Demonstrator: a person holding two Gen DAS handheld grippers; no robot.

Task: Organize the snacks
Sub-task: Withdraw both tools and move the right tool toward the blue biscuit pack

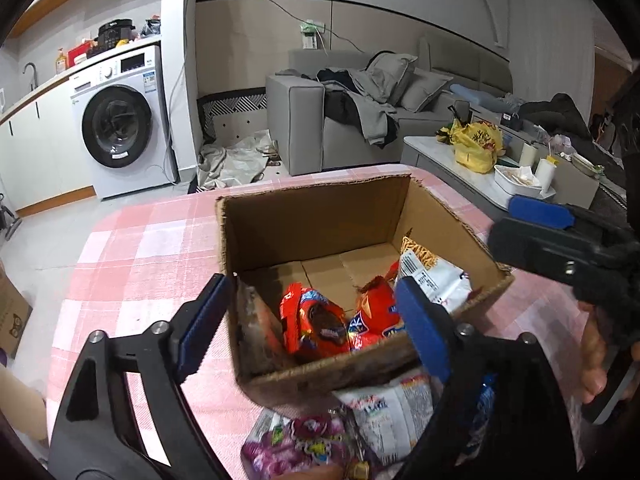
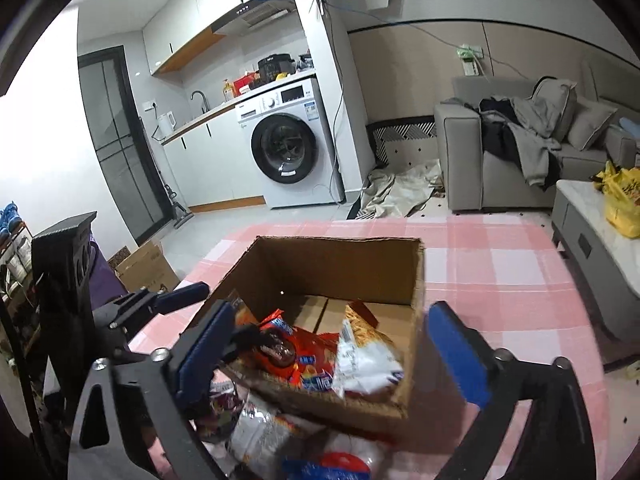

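An open cardboard box (image 1: pixel 320 216) (image 2: pixel 340 264) stands on the pink checked tablecloth (image 1: pixel 140 256) (image 2: pixel 500 264). Inside lie red snack packs (image 1: pixel 316 320) (image 2: pixel 296 354) and a white chip bag (image 1: pixel 436 276) (image 2: pixel 366 354). More packets lie in front of the box: a white one (image 1: pixel 390 412) (image 2: pixel 260 432) and a purple one (image 1: pixel 296 444). My left gripper (image 1: pixel 312 324) is open and empty, its fingers straddling the box's near wall. My right gripper (image 2: pixel 332 348) is open and empty over the box's near edge; it also shows in the left wrist view (image 1: pixel 544 208).
Beyond the table are a washing machine (image 1: pixel 120 128) (image 2: pixel 288 148), a grey sofa (image 1: pixel 360 120) (image 2: pixel 520 152) with clothes, and a low table with a yellow bag (image 1: pixel 476 144) (image 2: pixel 624 200). A cardboard box (image 2: pixel 144 264) sits on the floor at the left.
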